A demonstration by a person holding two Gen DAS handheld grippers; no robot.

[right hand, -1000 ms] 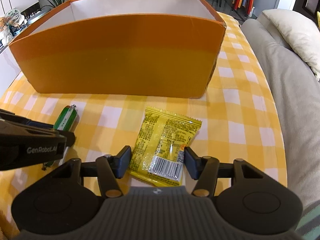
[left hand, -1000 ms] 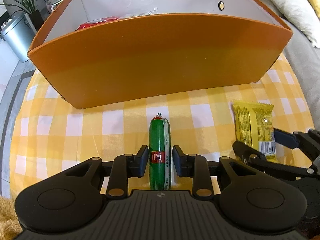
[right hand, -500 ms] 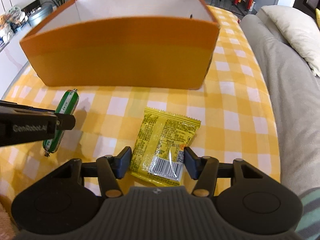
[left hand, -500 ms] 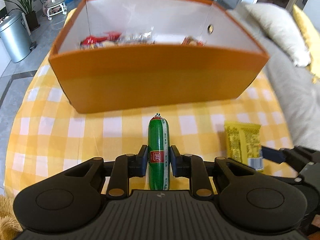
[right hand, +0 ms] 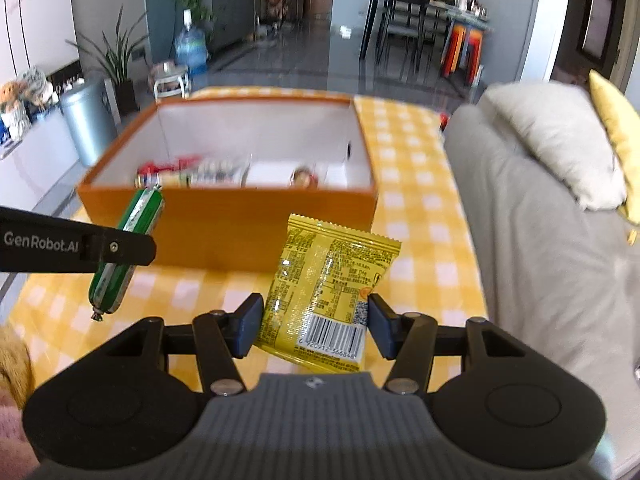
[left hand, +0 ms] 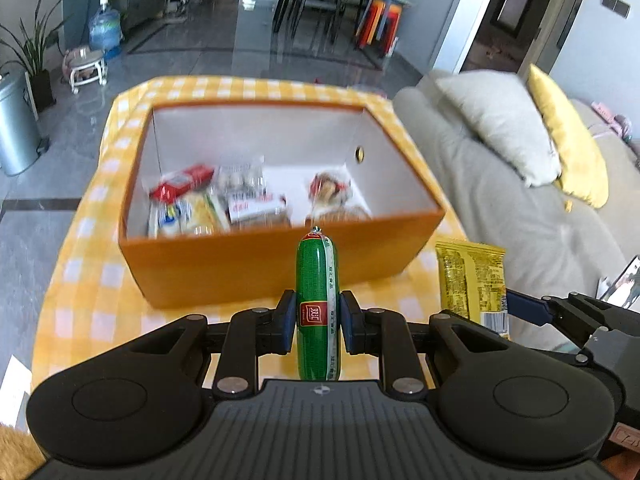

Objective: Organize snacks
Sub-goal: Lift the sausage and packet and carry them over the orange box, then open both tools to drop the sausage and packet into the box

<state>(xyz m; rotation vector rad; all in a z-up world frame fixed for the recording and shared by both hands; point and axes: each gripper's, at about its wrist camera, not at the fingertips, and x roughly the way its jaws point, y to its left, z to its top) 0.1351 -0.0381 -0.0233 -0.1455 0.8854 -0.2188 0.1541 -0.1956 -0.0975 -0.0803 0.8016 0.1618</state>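
Note:
My left gripper (left hand: 317, 316) is shut on a green sausage stick (left hand: 316, 280), held lengthwise above the yellow checked tablecloth (left hand: 80, 280). The same sausage (right hand: 110, 288) hangs tilted at the left of the right wrist view. My right gripper (right hand: 316, 320) is shut on a yellow snack packet (right hand: 332, 264), lifted off the cloth; the packet (left hand: 470, 280) also shows at the right of the left wrist view. Ahead of both stands an open orange box (left hand: 240, 264) with white inner walls, holding several wrapped snacks, among them a red packet (left hand: 182, 182).
A grey sofa (left hand: 520, 208) with a white pillow (left hand: 500, 128) and a yellow pillow (left hand: 568, 140) runs along the table's right side. A metal bin (left hand: 16, 128), a plant and a water bottle stand on the floor to the left. Dining chairs are far behind.
Both grippers have risen and tilted down, carrying the sausage and the yellow packet off the cloth. The box's inside and its snacks have come into view.

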